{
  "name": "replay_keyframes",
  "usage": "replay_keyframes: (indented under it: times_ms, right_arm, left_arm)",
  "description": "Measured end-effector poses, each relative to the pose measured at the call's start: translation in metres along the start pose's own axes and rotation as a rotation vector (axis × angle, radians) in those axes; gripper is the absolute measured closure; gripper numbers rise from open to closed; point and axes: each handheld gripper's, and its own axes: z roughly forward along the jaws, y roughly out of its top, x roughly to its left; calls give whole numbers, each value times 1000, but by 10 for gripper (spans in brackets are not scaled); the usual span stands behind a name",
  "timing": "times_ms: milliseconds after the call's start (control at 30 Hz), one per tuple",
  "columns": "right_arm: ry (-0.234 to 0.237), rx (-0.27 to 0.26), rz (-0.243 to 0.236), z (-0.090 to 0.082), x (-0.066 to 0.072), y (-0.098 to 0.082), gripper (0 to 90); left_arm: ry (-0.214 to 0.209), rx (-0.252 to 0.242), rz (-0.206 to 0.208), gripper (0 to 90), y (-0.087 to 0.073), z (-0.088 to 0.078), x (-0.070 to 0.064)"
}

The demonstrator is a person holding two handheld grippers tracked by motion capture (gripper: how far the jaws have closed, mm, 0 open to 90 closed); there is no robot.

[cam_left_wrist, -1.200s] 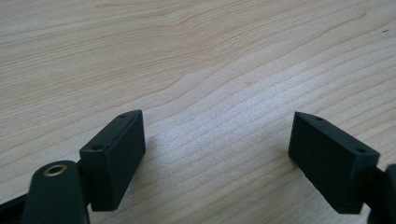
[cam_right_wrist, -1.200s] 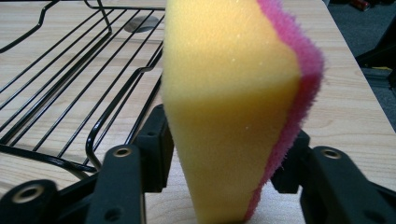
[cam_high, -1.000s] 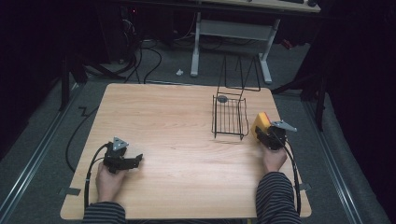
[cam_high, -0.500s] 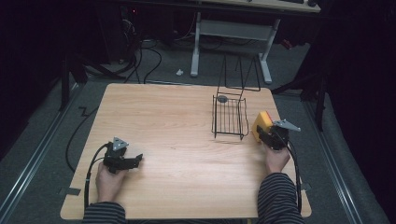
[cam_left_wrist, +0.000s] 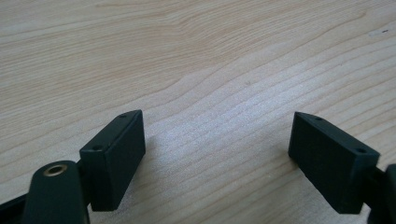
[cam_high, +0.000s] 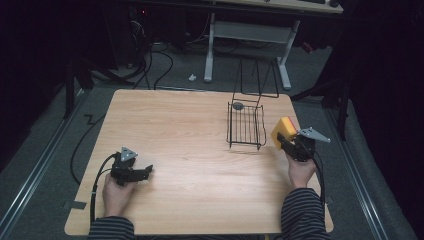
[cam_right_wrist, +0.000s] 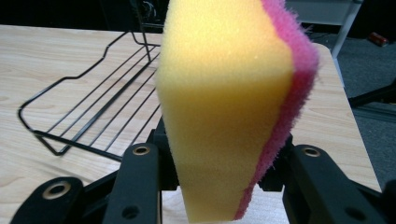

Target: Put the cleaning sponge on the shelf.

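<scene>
I have the yellow sponge (cam_right_wrist: pixel 224 107) with its pink scouring face pinched upright between the jaws of my right gripper (cam_high: pixel 292 145), held above the table's (cam_high: pixel 190 130) right edge, just right of the black wire basket (cam_high: pixel 246 125). A small grey disc (cam_high: pixel 238 105) sits at the basket's far left corner. My left gripper (cam_high: pixel 142 172) rests low on the near left, jaws spread wide over bare wood, holding nothing.

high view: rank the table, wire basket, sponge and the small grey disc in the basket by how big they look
1. table
2. wire basket
3. sponge, held in the right gripper
4. grey disc

Sizes differ plainly; no ties.
</scene>
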Motion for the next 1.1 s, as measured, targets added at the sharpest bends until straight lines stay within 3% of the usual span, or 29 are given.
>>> replay_keyframes:
  times_ms: [400,667,1100]
  right_arm:
    - [50,-34,-34,-19,9,7,610]
    - [79,-45,-32,-25,12,10,611]
    - [143,-62,-66,-29,27,27,611]
  left_arm:
    - [-1,-4,-4,193,0,0,0]
    - [-2,-2,-2,194,0,0,0]
    - [-1,0,-1,194,0,0,0]
